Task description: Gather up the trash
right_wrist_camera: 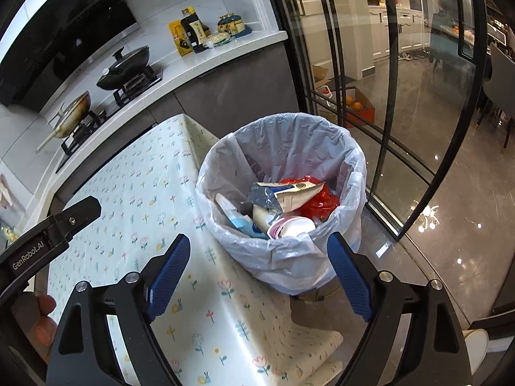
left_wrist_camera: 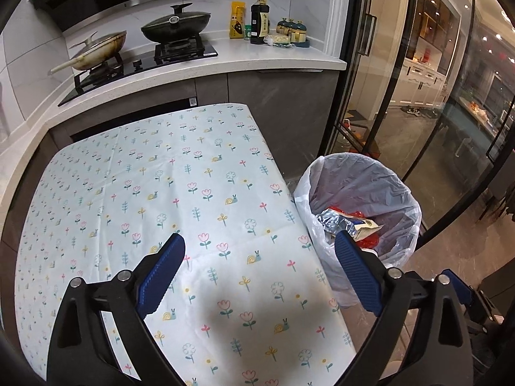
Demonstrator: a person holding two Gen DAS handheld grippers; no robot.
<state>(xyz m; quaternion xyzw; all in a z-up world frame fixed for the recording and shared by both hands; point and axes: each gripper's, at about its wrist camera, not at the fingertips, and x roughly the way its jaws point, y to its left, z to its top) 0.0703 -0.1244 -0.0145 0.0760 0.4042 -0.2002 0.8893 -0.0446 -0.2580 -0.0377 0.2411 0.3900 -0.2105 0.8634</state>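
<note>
Under piled trash (right_wrist_camera: 283, 206), bin (right_wrist_camera: 351, 148) bottom hidden.

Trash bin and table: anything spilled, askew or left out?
Nothing stands out. The trash bin stands upright beside the table, liner folded over its rim, wrappers and cups inside. No litter shows on the tablecloth. Both grippers are open and empty.

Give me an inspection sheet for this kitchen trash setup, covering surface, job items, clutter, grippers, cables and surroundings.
Surface: floral tablecloth, nothing seen on it.
Job's things: lined trash bin beside the table, holding wrappers, red plastic and a white cup.
Clutter: nothing seen.
Grippers: left gripper open, empty, over the cloth; right gripper open, empty, over the bin's near rim.
Cables: nothing seen.
Surroundings: stove with two pans, bottles, glass doors.
</note>
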